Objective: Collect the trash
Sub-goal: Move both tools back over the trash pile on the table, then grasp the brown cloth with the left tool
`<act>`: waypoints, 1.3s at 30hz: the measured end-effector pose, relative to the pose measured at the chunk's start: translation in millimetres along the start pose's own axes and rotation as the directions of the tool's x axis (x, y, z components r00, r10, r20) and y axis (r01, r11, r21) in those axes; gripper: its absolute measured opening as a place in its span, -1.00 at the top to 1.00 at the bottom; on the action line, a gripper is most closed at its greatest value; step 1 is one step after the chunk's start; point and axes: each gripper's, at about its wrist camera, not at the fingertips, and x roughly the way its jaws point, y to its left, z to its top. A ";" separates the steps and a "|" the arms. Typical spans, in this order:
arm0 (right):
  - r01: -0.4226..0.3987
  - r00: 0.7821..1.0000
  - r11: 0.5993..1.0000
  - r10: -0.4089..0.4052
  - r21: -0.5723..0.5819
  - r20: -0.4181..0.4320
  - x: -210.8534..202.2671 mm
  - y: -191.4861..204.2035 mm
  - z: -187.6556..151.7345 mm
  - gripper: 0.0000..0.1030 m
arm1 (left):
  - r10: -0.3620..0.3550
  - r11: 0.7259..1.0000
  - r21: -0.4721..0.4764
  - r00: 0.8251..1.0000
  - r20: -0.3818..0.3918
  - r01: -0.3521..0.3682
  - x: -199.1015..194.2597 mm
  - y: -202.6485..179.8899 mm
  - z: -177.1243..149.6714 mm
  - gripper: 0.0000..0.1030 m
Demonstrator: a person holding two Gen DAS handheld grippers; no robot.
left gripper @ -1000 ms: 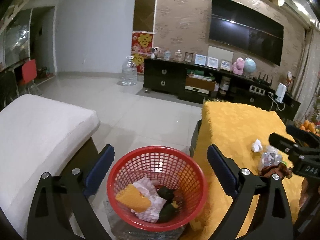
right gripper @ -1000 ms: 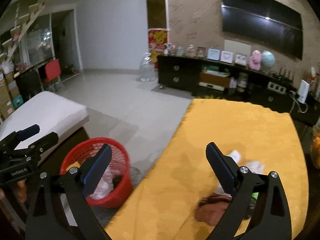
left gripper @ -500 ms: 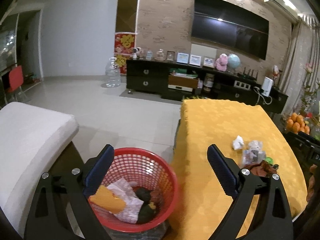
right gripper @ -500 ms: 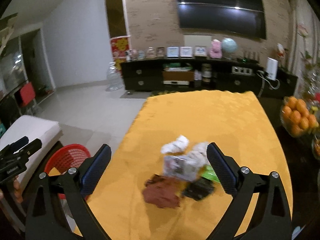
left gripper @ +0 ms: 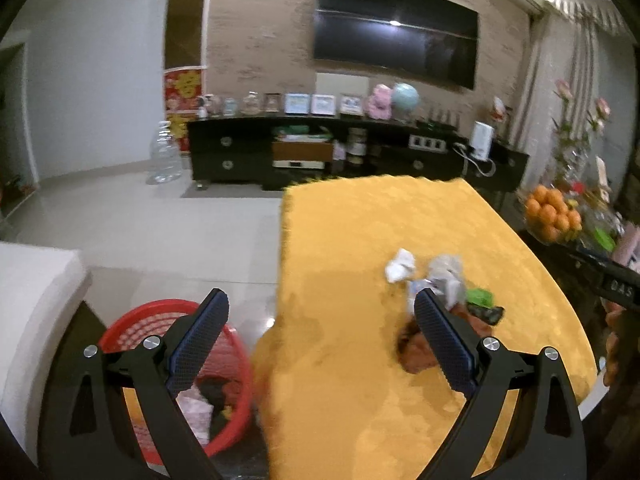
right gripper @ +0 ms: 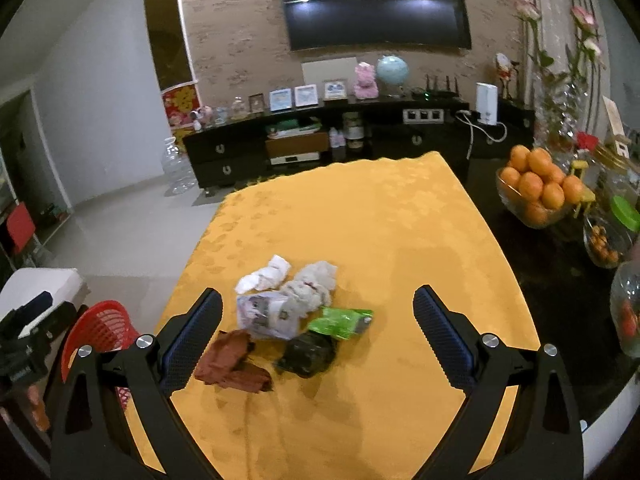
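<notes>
A pile of trash lies on the yellow-clothed table: a white tissue, a grey crumpled wad, a printed wrapper, a green packet, a black bag and a brown scrap. My right gripper is open and empty above the pile. My left gripper is open and empty over the table's left edge. The red basket stands on the floor to the left and holds earlier trash. It also shows in the right wrist view.
A bowl of oranges and glass jars stand on a dark counter to the right. A white cushioned seat is left of the basket. A black TV cabinet lines the far wall.
Both grippers have swung right, from the basket toward the table. The trash pile has come between the right gripper's fingers, and the basket has slid to the left of both views.
</notes>
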 end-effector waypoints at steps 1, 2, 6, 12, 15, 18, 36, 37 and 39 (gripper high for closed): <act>0.004 1.000 1.000 -0.004 0.007 -0.003 0.6 -3.7 -0.3 -0.82 | -0.008 1.000 0.009 1.000 -0.005 0.008 2.8 -5.6 0.5 -0.76; 0.007 1.000 1.000 -0.007 0.012 -0.006 0.9 -6.5 -0.9 -0.82 | -0.023 0.999 0.021 1.000 -0.014 0.023 7.5 -14.3 -0.4 -0.76; 0.018 1.000 0.999 -0.018 0.032 -0.007 -2.9 -20.7 -3.5 -0.82 | -0.077 0.995 0.053 0.996 -0.045 0.079 20.5 -39.8 -3.9 -0.76; 0.027 0.999 0.997 -0.026 0.069 -0.021 -3.7 -38.1 -6.5 -0.82 | -0.167 0.978 0.112 0.981 -0.099 0.178 41.8 -76.5 -12.8 -0.76; 0.025 0.999 0.997 -0.023 0.079 -0.025 -4.3 -43.1 -6.4 -0.82 | -0.188 0.971 0.119 0.970 -0.154 0.208 62.4 -90.9 -21.3 -0.76; 0.020 0.999 0.996 -0.018 0.084 -0.027 -5.2 -45.8 -7.4 -0.82 | -0.185 0.970 0.122 0.962 -0.202 0.212 83.6 -98.3 -30.5 -0.76; 0.016 0.998 0.993 -0.009 0.117 -0.061 4.2 -55.1 -11.8 -0.81 | -0.215 0.970 0.060 0.947 -0.240 0.236 90.0 -77.6 -32.1 -0.05; 0.018 0.998 0.993 -0.011 0.118 -0.063 5.1 -55.4 -12.1 -0.81 | -0.216 0.971 0.054 0.949 -0.231 0.234 87.0 -74.8 -29.8 -0.05; 0.024 0.997 0.993 -0.016 0.119 -0.071 8.1 -55.6 -13.5 -0.81 | -0.211 0.975 0.031 0.958 -0.192 0.221 73.6 -61.0 -21.1 -0.05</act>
